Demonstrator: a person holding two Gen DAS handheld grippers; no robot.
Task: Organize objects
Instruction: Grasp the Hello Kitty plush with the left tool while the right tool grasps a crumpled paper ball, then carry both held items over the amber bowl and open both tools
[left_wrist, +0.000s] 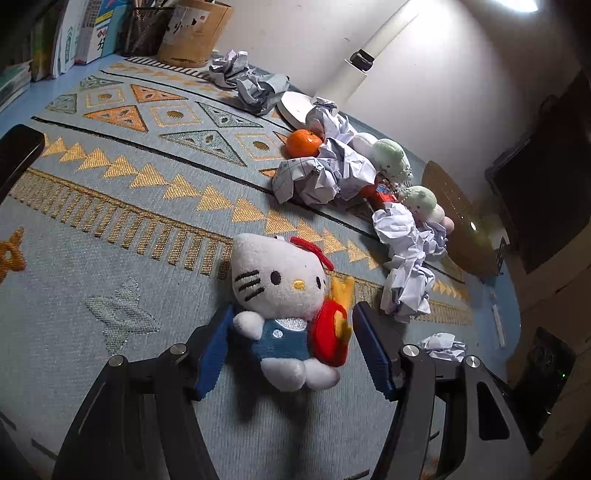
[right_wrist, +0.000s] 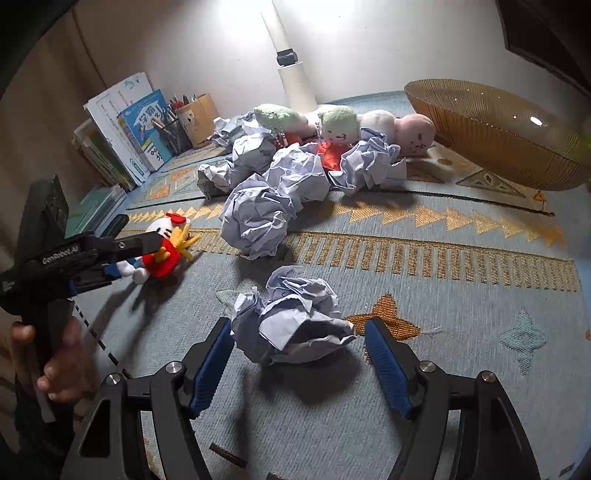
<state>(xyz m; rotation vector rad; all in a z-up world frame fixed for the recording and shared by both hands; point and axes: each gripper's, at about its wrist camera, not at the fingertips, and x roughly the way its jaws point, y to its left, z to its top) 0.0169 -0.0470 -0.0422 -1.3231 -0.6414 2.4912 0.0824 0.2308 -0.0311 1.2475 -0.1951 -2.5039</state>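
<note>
A white cat plush toy (left_wrist: 280, 295) in a blue outfit, holding a red fries pouch, lies on the patterned blue rug (left_wrist: 110, 258). My left gripper (left_wrist: 293, 310) straddles it with the jaws open; a gap shows beside the red pouch. In the right wrist view the left gripper (right_wrist: 147, 254) sits over the same plush (right_wrist: 162, 243), held by a person's hand (right_wrist: 55, 354). A crumpled paper ball (right_wrist: 295, 317) lies between the jaws of my right gripper (right_wrist: 298, 326), which is open, pads clear of the paper.
More crumpled paper (right_wrist: 266, 206), green and pink plush toys (right_wrist: 338, 123), an orange (left_wrist: 303, 142) and a white lamp base (left_wrist: 295, 107) lie further back. An amber ribbed bowl (right_wrist: 498, 136) stands at the right. Books (right_wrist: 144, 125) and a pen cup (right_wrist: 173, 129) line the left edge.
</note>
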